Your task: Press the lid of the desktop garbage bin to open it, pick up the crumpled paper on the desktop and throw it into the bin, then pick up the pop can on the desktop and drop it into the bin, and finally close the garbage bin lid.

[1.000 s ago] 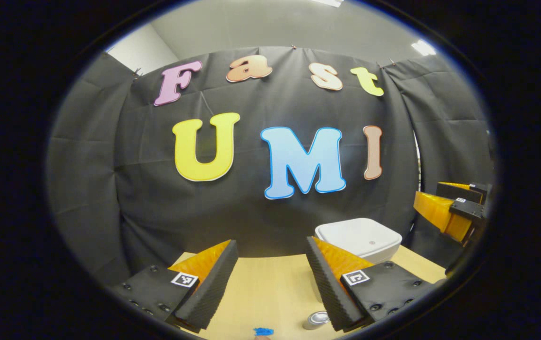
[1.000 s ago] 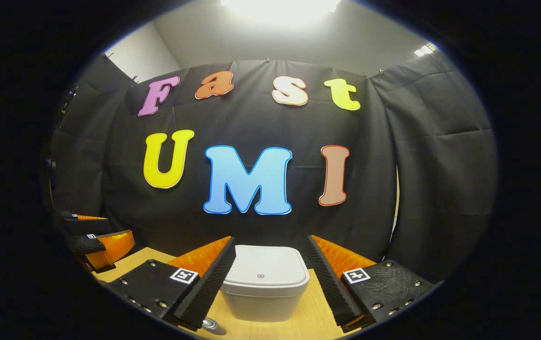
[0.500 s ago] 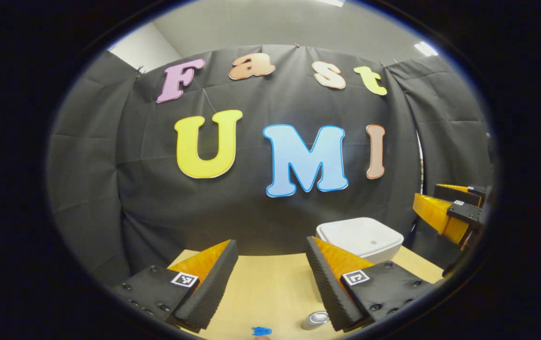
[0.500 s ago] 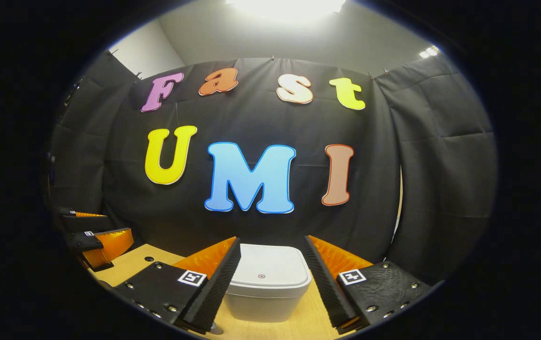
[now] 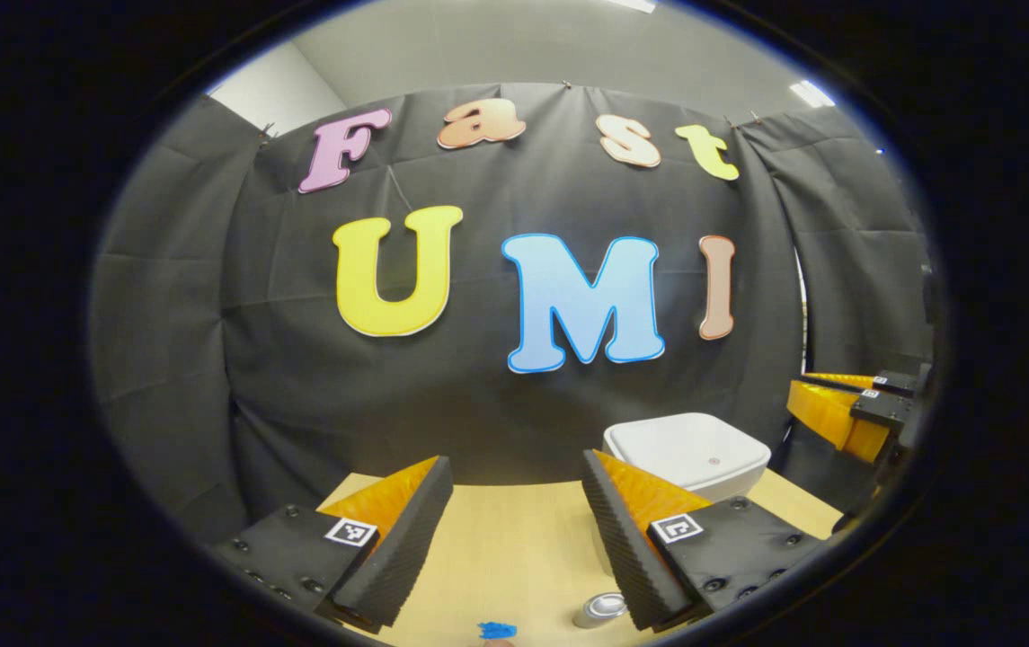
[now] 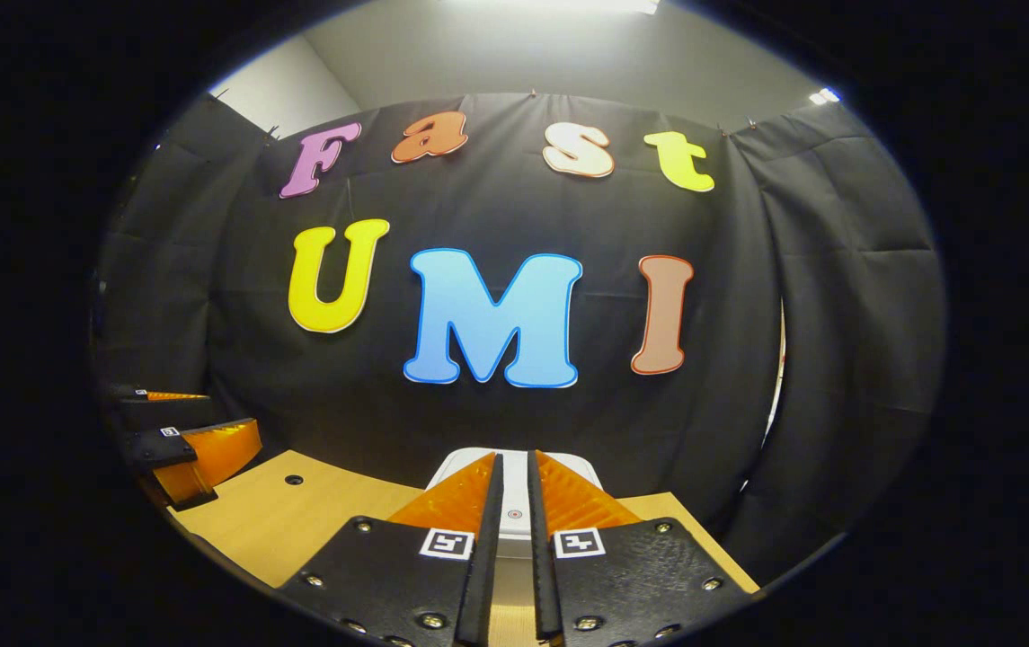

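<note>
The white bin stands with its lid down at the back right of the wooden table. A silver pop can lies near the front, beside my left gripper's right finger. A blue crumpled paper lies just left of the can. My left gripper hangs open above the table with nothing between its fingers. My right gripper is shut to a thin slit, its fingers pointing at the bin lid, whose small red dot shows through the slit. Whether it touches the lid I cannot tell.
The right gripper appears at the right edge of the left gripper view, beyond the bin. The left gripper appears at the left of the right gripper view. A small round hole marks the table. Black cloth walls close behind.
My right gripper has closed from wide open to nearly shut and moved forward over the bin lid. The left gripper has hardly moved.
</note>
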Demonstrator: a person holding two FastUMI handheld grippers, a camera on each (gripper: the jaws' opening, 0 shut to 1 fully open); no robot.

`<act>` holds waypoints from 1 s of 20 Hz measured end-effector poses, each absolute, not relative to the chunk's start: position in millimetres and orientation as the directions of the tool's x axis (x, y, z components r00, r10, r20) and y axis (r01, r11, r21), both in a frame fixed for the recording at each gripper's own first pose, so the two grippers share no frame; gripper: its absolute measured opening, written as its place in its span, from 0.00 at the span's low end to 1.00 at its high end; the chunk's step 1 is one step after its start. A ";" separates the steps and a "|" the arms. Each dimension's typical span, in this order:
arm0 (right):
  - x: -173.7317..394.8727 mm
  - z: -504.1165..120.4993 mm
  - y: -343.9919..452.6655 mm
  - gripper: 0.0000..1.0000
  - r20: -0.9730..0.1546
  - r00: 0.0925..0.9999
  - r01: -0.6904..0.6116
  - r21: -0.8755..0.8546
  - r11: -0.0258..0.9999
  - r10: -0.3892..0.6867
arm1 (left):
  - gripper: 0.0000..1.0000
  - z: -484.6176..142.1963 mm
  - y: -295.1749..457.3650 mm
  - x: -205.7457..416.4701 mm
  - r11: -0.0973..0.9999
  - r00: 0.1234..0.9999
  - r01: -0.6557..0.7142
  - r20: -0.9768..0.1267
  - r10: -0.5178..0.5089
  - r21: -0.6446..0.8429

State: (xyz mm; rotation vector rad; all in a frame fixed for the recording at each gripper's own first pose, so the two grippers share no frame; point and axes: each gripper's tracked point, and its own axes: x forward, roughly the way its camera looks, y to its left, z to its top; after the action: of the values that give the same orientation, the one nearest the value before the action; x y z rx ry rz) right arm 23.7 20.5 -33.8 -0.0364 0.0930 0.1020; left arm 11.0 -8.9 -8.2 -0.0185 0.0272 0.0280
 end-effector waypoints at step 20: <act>60.3 -62.4 26.4 0.01 -0.135 0.987 -0.096 -0.021 0.995 0.092 | 0.95 -15.3 -0.5 26.2 0.998 0.998 -0.053 -0.037 0.053 -0.016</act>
State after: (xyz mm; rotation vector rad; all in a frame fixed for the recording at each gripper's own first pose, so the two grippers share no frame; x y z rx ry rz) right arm 60.3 26.4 -62.4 -0.0272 0.1343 0.0947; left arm 26.2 -0.5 -15.3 -0.0168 0.0369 0.0530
